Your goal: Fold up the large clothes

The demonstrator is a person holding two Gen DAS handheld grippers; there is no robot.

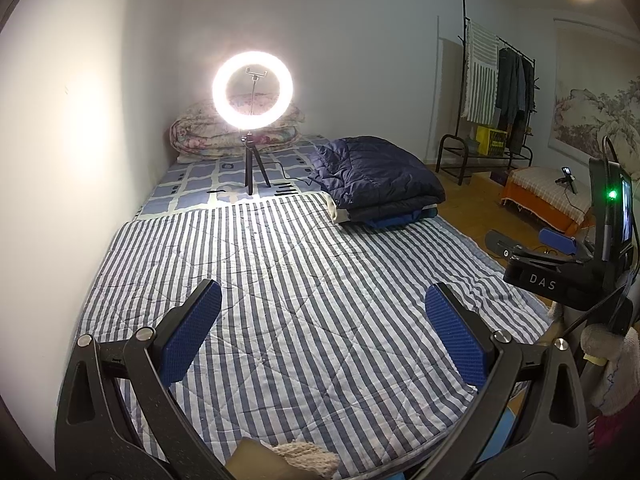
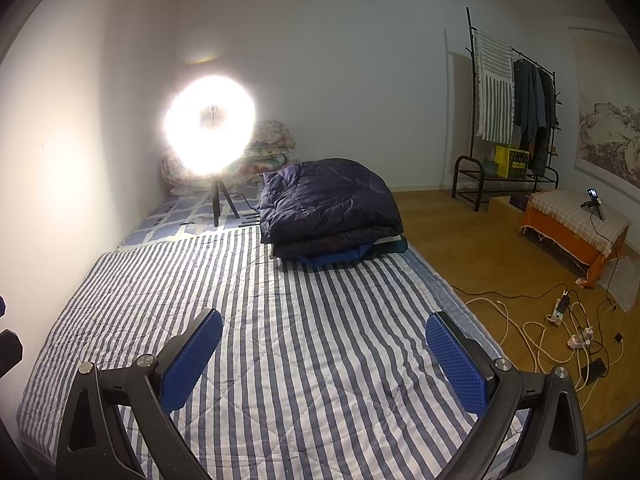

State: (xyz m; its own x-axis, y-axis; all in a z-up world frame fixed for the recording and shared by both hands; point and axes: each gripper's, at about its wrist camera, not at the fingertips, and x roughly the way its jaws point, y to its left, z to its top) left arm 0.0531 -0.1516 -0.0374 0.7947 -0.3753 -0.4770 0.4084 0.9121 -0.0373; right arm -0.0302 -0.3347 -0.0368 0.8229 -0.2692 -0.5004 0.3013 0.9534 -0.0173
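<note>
Grippers hover empty over the striped quilt (image 2: 320,320), left gripper (image 1: 324,332) and right gripper (image 2: 324,354) both spread apart, while beyond the quilt's far edge the folded dark jacket (image 2: 328,204) tops a stack — either all folded, or between garments.

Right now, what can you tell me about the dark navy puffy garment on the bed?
The navy quilted garment looks like a padded down coat or similar, with stitched panels and a slight sheen. It is folded into a thick bundle and tops a small stack of folded clothes, with a blue item under it. The stack sits at the far end of the striped quilt, near the bed's floor-side edge. Neither gripper touches it.
</note>
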